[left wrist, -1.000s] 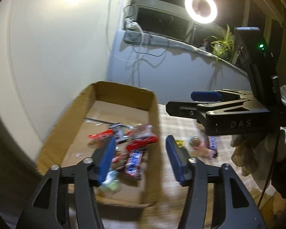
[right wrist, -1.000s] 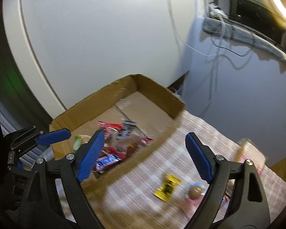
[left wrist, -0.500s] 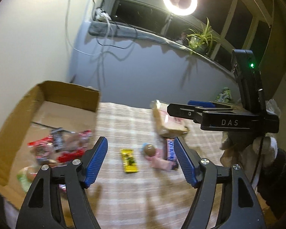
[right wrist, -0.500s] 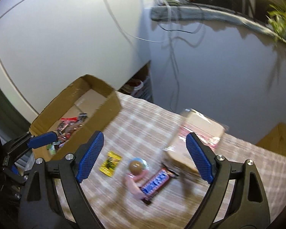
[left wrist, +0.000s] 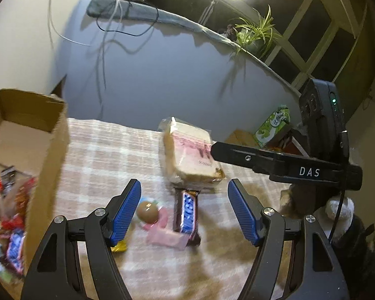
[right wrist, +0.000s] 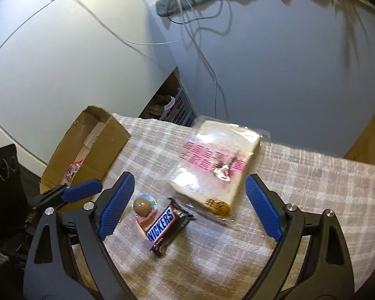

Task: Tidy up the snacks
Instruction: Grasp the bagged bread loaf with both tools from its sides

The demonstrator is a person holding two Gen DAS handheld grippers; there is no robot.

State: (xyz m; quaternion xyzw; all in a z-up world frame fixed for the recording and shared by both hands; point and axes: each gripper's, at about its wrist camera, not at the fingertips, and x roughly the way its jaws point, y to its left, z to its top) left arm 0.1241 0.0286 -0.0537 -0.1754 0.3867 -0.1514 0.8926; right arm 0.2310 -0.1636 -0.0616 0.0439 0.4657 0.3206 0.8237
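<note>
A Snickers bar [left wrist: 187, 213] [right wrist: 166, 227] lies on the checked tablecloth [left wrist: 107, 155]. A pink packet with a brown ball [left wrist: 152, 215] [right wrist: 143, 208] lies left of it. A clear-wrapped sandwich [left wrist: 190, 155] [right wrist: 217, 165] lies behind them. A yellow packet [left wrist: 118, 246] peeks from under my left finger. The cardboard box [left wrist: 50, 155] [right wrist: 97, 145] at the left holds several wrapped snacks. My left gripper [left wrist: 185, 210] is open and empty above the Snickers bar. My right gripper [right wrist: 187, 212] is open and empty above the same items.
The right gripper's body [left wrist: 287, 167] reaches across the right of the left wrist view. A green carton [left wrist: 275, 125] stands beyond the table's far right. A grey wall with dangling cables [right wrist: 212, 50] is behind the table. A basket [right wrist: 177, 110] sits under the white counter.
Both grippers have swung right, away from the box and over the loose snacks. The sandwich and Snickers bar now sit between the fingers. Both stay open and empty.
</note>
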